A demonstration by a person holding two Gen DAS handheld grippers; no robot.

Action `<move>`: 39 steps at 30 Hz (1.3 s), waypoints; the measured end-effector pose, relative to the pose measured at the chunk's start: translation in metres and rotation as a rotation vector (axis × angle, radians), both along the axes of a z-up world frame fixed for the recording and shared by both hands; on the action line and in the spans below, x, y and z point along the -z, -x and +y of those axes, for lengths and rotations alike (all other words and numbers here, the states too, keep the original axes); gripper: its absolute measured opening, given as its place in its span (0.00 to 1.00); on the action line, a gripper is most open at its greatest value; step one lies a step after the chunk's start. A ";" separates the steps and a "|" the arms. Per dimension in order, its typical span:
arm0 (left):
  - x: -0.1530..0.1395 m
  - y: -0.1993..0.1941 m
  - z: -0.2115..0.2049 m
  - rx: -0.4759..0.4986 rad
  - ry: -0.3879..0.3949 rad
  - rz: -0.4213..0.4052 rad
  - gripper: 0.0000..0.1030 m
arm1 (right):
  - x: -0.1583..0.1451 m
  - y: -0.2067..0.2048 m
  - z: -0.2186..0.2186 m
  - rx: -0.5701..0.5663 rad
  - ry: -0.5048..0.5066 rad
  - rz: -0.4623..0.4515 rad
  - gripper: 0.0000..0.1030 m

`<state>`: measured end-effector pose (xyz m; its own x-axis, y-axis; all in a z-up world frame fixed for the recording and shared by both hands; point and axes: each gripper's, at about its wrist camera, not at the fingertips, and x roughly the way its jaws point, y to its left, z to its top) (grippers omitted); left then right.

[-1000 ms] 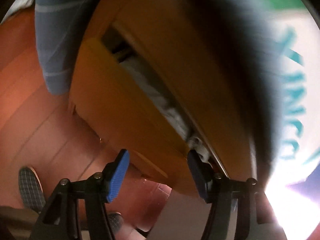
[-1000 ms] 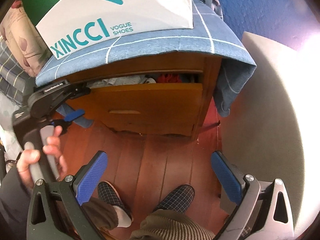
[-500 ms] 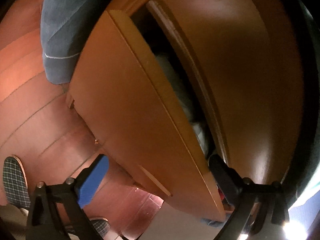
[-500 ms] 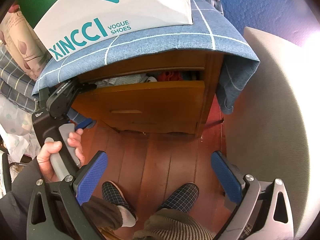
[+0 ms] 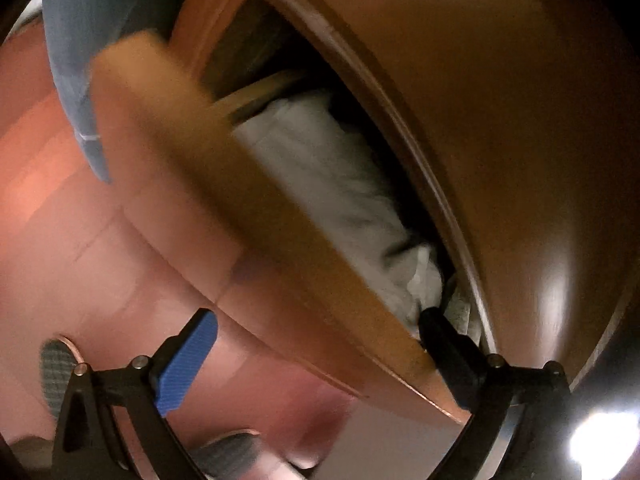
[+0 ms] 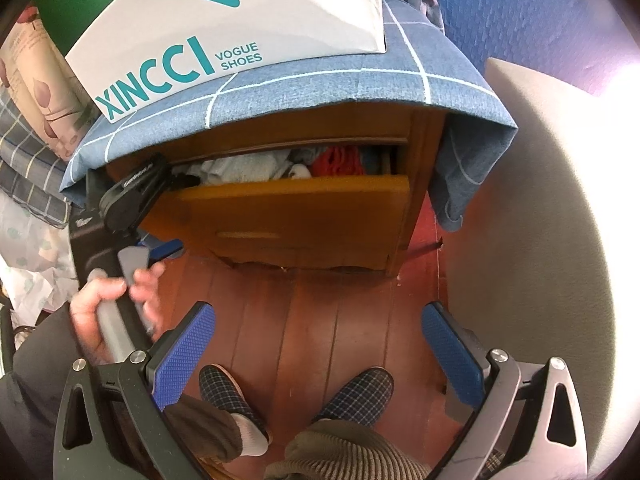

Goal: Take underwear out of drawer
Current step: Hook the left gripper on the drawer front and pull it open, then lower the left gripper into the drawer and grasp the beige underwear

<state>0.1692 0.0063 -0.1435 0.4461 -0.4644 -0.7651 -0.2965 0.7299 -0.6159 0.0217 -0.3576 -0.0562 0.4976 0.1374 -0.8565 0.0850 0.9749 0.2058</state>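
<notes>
The wooden drawer (image 6: 296, 208) of the small cabinet stands partly pulled out. Inside lie crumpled pale grey and white garments (image 6: 240, 168) and a red one (image 6: 340, 160). In the left wrist view the white cloth (image 5: 332, 184) fills the gap behind the drawer front (image 5: 224, 208). My left gripper (image 5: 316, 360) is open wide and straddles the drawer front at its left end, one finger (image 5: 448, 352) inside the drawer beside the cloth and the blue pad (image 5: 188, 364) outside, clear of the wood. My right gripper (image 6: 318, 344) hangs open over the floor with nothing between its fingers.
A white XINCCI shoe bag (image 6: 224, 32) sits on the blue checked cloth (image 6: 360, 80) that covers the cabinet. A pale padded surface (image 6: 540, 240) rises at the right, folded bedding (image 6: 28, 152) at the left. Two plaid slippers (image 6: 356, 396) stand on the red plank floor.
The drawer has slid further out and shows more clothes. My left gripper opened wider and sank to straddle the drawer front. The right gripper stayed put.
</notes>
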 end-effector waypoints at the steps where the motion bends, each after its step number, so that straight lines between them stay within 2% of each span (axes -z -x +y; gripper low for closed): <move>1: 0.000 0.004 -0.001 0.026 -0.017 0.004 1.00 | 0.000 0.000 0.000 0.001 -0.002 -0.002 0.99; 6: -0.006 0.028 -0.007 0.121 -0.082 0.055 1.00 | -0.002 0.002 -0.003 0.009 -0.017 -0.009 0.99; 10: -0.009 0.050 -0.016 0.193 -0.170 0.084 1.00 | -0.005 0.002 -0.001 0.008 -0.010 -0.015 0.99; 16: -0.010 0.072 -0.028 0.254 -0.231 0.147 1.00 | -0.007 0.003 -0.003 0.011 -0.011 -0.020 0.99; 18: -0.006 0.070 -0.030 0.264 -0.243 0.162 1.00 | -0.007 0.002 -0.003 0.012 -0.006 -0.018 0.99; 24: -0.020 0.080 -0.023 0.288 -0.256 0.191 1.00 | -0.007 0.003 -0.003 0.018 -0.014 -0.009 0.99; 30: -0.028 0.079 -0.031 0.269 -0.260 0.196 1.00 | -0.005 0.000 0.000 0.011 0.009 0.018 0.99; 31: -0.038 0.075 -0.031 0.260 -0.261 0.195 1.00 | -0.004 0.000 0.000 0.012 0.008 0.020 0.99; 32: -0.042 0.076 -0.012 0.257 -0.270 0.191 1.00 | -0.004 0.000 -0.001 0.013 0.002 0.023 0.99; 34: -0.044 0.075 -0.011 0.239 -0.282 0.191 1.00 | -0.003 -0.003 -0.001 0.009 -0.011 0.032 0.99; 35: -0.047 0.078 0.004 0.237 -0.296 0.194 1.00 | -0.002 -0.004 -0.001 0.006 -0.015 0.036 0.99; 39: -0.052 0.077 0.002 0.237 -0.350 0.211 0.98 | 0.000 -0.003 0.004 -0.011 -0.007 0.040 0.99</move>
